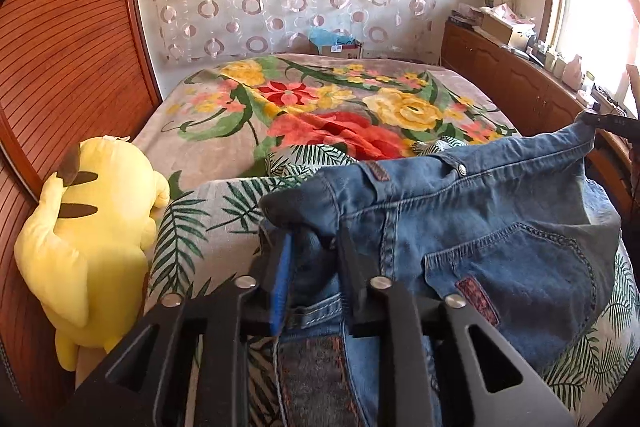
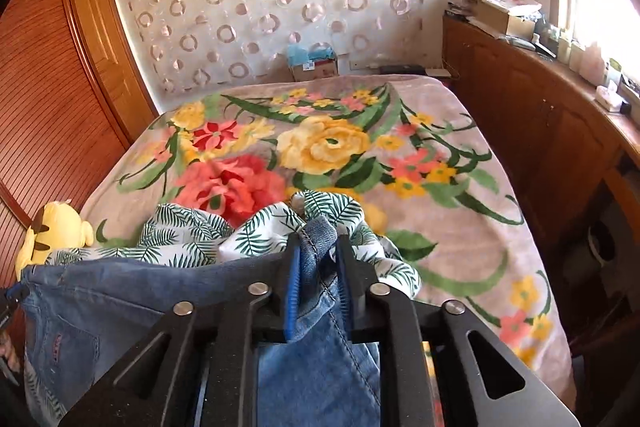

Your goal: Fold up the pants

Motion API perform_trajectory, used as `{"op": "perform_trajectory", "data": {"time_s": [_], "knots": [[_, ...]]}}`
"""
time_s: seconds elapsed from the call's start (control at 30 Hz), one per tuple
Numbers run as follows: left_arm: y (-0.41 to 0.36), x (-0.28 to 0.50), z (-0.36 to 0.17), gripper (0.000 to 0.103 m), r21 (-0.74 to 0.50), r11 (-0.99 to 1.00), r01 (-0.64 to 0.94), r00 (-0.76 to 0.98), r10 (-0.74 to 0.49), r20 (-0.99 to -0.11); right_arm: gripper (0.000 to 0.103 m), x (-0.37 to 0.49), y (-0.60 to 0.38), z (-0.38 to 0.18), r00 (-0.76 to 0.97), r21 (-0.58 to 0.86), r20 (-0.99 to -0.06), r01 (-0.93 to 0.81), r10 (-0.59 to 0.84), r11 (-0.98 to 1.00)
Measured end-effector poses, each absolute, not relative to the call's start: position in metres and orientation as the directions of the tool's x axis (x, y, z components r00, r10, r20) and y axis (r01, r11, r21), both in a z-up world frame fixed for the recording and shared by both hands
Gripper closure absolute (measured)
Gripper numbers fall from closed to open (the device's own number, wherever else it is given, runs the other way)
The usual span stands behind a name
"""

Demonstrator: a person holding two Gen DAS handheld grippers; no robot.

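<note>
Jeans (image 1: 480, 219) stretched between both claws over near bed (image 2: 460, 155), left gripper (image 1: 312, 247) clenched on waistband corner, right gripper (image 2: 318, 243) clamping opposite denim corner.

No legible text, not even on the jeans' (image 1: 460, 211) patches

Jeans (image 1: 480, 227): blue denim, matt, coarse weave, pale stitching, one shiny metal rivet. Blanket (image 1: 224, 147): soft plush pile, floral print. Leaf-print sheet (image 2: 256, 235): thin smooth cloth, creased. Toy (image 1: 92, 227): yellow plush, velvety. Cabinets (image 2: 532, 131): varnished wood, slight gloss. Louvred door (image 1: 64, 39): ribbed wood. Left gripper (image 1: 312, 251): matt black plastic, bright metal pins; blue ridged pad.
</note>
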State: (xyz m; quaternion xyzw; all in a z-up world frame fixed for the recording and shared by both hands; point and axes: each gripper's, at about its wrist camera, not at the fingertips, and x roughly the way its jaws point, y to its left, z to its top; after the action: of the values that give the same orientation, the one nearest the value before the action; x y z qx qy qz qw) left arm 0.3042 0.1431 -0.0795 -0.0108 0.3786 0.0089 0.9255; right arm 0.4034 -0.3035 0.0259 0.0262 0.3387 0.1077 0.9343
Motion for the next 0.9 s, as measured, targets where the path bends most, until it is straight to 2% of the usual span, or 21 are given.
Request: {"op": "perform_trajectory", "data": {"time_s": [0.03,0.07,0.1,0.13,0.17,0.23,0.53,0.73,0.9], "knots": [[0.143,0.300,-0.078,0.061,-0.010,1.000,-0.022,0.712,0.009,-0.702,0.075,0.399,-0.305,0.025,0.747,0.114,-0.627,-0.190,0.219,0.975],[0.143,0.295,-0.078,0.055,-0.016,1.000,-0.012,0.713,-0.003,-0.702,0.070,0.394,-0.306,0.025,0.748,0.109,-0.627,-0.192,0.217,0.975],[0.144,0.290,-0.077,0.053,-0.021,1.000,-0.003,0.712,-0.012,-0.702,0.069,0.388,-0.308,0.025,0.750,0.105,-0.626,-0.190,0.214,0.976],[0.143,0.285,-0.076,0.046,-0.018,1.000,0.000,0.710,-0.013,-0.704,0.068,0.382,-0.306,0.026,0.750,0.098,-0.627,-0.193,0.211,0.976],[0.142,0.280,-0.076,0.035,-0.013,1.000,0.004,0.711,-0.012,-0.703,0.068,0.373,-0.307,0.027,0.751,0.089,-0.625,-0.201,0.212,0.975],[0.141,0.271,-0.073,0.023,-0.022,1.000,0.014,0.717,-0.025,-0.697,0.067,0.341,-0.293,0.032,0.753,0.068,-0.621,-0.222,0.215,0.973],[0.136,0.234,-0.083,0.022,-0.059,0.998,0.027,0.704,-0.060,-0.708,0.061,0.261,-0.274,0.017,0.700,0.087,-0.636,-0.354,0.325,0.931],[0.146,0.212,-0.098,0.022,-0.070,0.998,0.006,0.686,-0.055,-0.725,0.057,0.245,-0.260,-0.009,0.628,0.125,-0.678,-0.414,0.382,0.902],[0.153,0.207,-0.114,0.023,-0.079,0.997,0.002,0.656,-0.061,-0.752,0.043,0.246,-0.253,-0.023,0.586,0.162,-0.700,-0.428,0.409,0.889]]}}
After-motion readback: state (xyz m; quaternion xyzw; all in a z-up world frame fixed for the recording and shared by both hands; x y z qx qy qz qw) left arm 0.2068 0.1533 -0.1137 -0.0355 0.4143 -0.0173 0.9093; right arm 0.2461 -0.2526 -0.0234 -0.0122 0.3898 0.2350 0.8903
